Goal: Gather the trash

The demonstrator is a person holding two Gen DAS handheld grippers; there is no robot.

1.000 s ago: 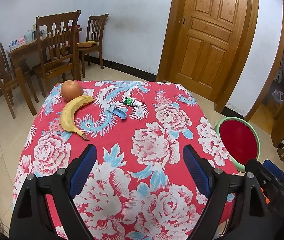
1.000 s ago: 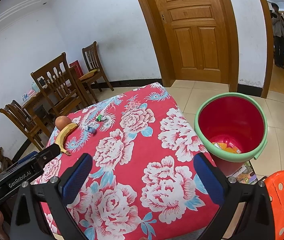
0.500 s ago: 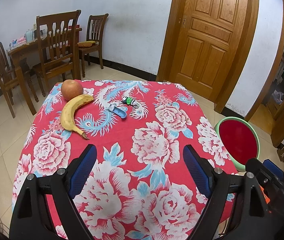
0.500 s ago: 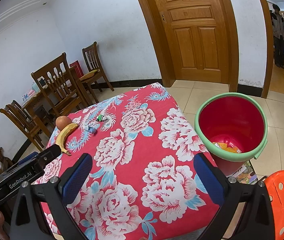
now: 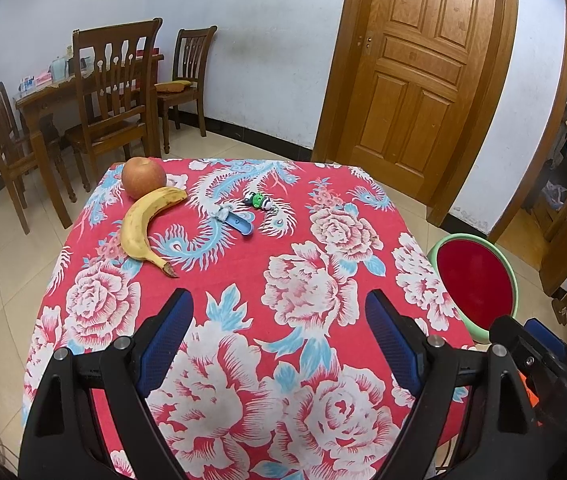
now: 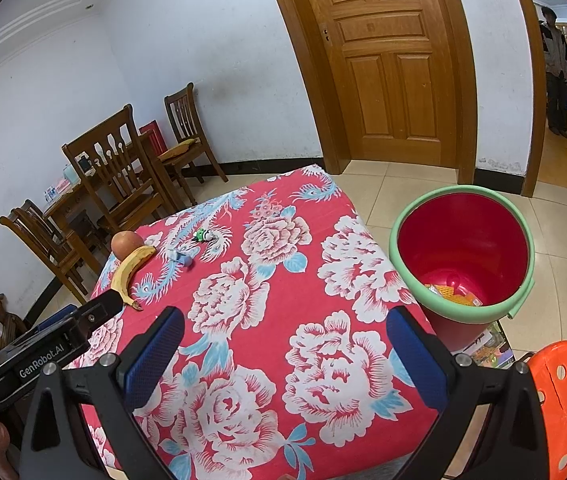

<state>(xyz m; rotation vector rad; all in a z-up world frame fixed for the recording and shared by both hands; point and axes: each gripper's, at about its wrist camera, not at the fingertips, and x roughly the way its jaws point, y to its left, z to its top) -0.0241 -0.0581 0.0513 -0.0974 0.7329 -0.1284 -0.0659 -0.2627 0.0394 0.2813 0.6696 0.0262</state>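
You held both tools, left tool (image 5: 279, 336) and right tool (image 6: 285, 354), spread wide and empty over the worktop (image 5: 323, 264). A blue wrapper (image 5: 235, 222) lay far, near the banana (image 5: 139, 228).

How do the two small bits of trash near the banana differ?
The blue wrapper is flat, elongated and pale blue; the green piece is small, bunched, green and white. The blue wrapper lies nearer the banana; the green piece sits further back. Both lie loose on the tablecloth, untouched.

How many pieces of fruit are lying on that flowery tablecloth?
2. An apple sits at the far left corner, and a banana lies just in front of it, touching it. Nothing seems hidden.
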